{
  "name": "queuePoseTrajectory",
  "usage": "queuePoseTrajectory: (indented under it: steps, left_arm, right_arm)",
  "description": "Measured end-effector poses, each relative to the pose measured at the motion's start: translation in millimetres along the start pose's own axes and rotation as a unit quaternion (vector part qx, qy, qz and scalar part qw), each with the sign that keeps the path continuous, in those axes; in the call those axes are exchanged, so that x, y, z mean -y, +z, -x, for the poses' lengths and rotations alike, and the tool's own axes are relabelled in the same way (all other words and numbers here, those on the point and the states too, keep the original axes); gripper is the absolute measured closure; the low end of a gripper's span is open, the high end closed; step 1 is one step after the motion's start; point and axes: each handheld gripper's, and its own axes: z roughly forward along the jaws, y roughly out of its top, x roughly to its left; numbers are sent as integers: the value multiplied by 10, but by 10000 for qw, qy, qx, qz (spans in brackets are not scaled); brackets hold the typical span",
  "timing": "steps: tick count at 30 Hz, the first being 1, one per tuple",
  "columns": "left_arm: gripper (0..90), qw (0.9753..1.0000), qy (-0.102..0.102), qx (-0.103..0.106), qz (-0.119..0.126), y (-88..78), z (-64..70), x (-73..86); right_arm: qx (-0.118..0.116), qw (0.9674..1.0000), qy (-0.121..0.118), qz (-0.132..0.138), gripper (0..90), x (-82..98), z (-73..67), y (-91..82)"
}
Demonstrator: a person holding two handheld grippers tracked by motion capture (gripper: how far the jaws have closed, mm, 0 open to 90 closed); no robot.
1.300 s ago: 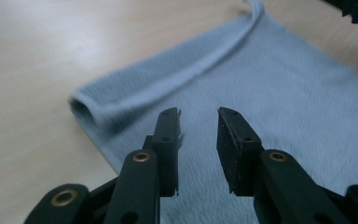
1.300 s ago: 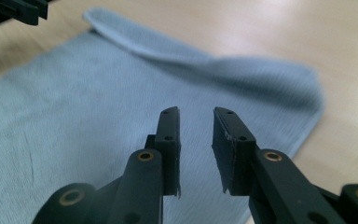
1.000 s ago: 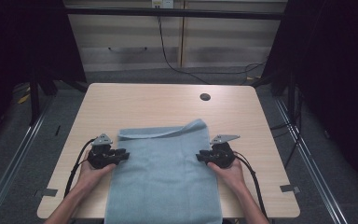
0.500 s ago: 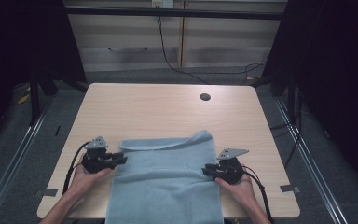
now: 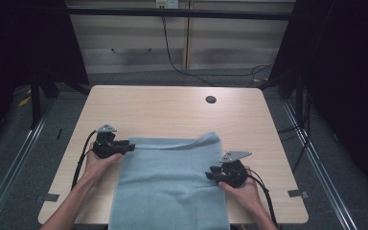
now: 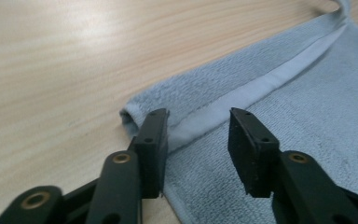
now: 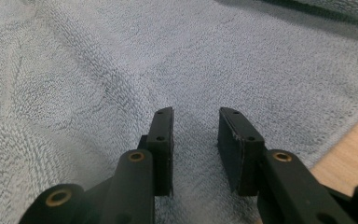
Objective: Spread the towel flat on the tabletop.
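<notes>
Room: a dark space with black curtains at both sides, pale cabinet fronts behind, and a cable hanging down them to the grey floor.
Table [image 5: 172, 112]: light wood, with a round dark cable hole [image 5: 211, 99] near its far edge.
Towel [image 5: 170, 179]: light blue terry, folded, lying flat on the near half of the table and running off its near edge; its far right corner stood up in a small peak.
Towel hem [image 6: 279, 77]: a smooth pale band ran along the far fold, seen in the left gripper view.
Left gripper [image 5: 128, 148]: held in the left hand [image 5: 98, 163] at the towel's far left corner. Its jaws had just been opening and stood apart, the folded corner lying between them with no pad pressing on it.
Right gripper [image 5: 211, 172]: held in the right hand [image 5: 242, 186] at the towel's right edge, nearer the person than the left one. Its jaws had just been opening too and stood apart over the flat cloth, gripping nothing.
Cables: one trailed back from each gripper along the forearm.
</notes>
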Motion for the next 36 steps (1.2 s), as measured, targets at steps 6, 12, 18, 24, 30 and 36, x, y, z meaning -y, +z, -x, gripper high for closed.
queuePoseTrajectory:
  steps: [6, 12, 18, 24, 30, 36]
  left_arm:
    - [591, 9985, 422, -80, -354, 44, 42, 92]
    - [794, 9933, 1086, -188, -355, -71, 251, 260]
    - [848, 9923, 1110, 253, -494, -251, 393, 426]
    - [814, 9933, 1085, 196, -344, -284, 342, 339]
    - [752, 9953, 972, 14, 1, -337, 193, 207]
    - [692, 9991, 396, 5, 129, -85, -56, 77]
  right_arm:
    - [9, 9998, 71, 188, 628, -33, 41, -22]
    - [-19, 10000, 23, 24, 629, 7, -24, 5]
    - [-184, 9997, -130, -137, 631, 143, -225, -148]
    - [-91, 9997, -219, -32, 592, 124, -208, -209]
    - [121, 9990, -40, 419, 548, -250, 162, -97]
    - [231, 9992, 190, 249, 555, -478, 459, 186]
